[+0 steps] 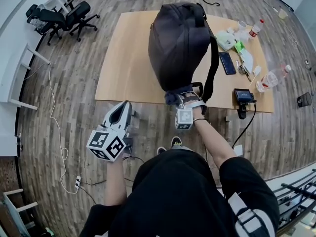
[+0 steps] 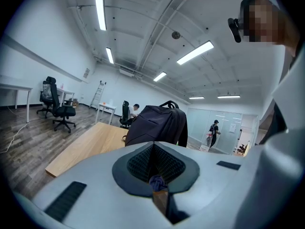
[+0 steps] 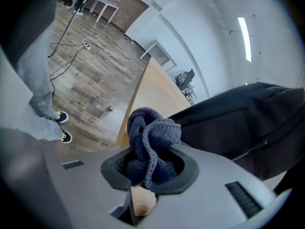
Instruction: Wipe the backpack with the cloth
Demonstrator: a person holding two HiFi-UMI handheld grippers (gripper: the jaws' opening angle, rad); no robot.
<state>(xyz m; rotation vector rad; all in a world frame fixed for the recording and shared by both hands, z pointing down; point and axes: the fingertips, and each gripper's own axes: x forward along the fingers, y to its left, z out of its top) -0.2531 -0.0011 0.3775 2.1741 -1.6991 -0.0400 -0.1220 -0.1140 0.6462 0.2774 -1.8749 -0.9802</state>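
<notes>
A dark backpack [image 1: 180, 43] stands upright on the wooden table [image 1: 128, 58]; it also shows in the left gripper view [image 2: 157, 125] and fills the right of the right gripper view [image 3: 238, 123]. My right gripper [image 1: 185, 101] is at the backpack's lower front, near the table's front edge, shut on a bunched blue-grey cloth [image 3: 150, 137]. The cloth [image 1: 173, 98] sits against the bag's base. My left gripper [image 1: 126, 106] hangs in the air off the table's front edge, left of the bag, apart from it. Its pads [image 2: 143, 163] meet with nothing held.
To the right of the bag lie a phone [image 1: 227, 62], two bottles [image 1: 256, 28] [image 1: 274, 78], wrappers and a small screen device [image 1: 243, 95]. Office chairs [image 1: 69, 16] stand at the far left. Cables [image 1: 59, 132] trail on the wood floor. My feet are just before the table.
</notes>
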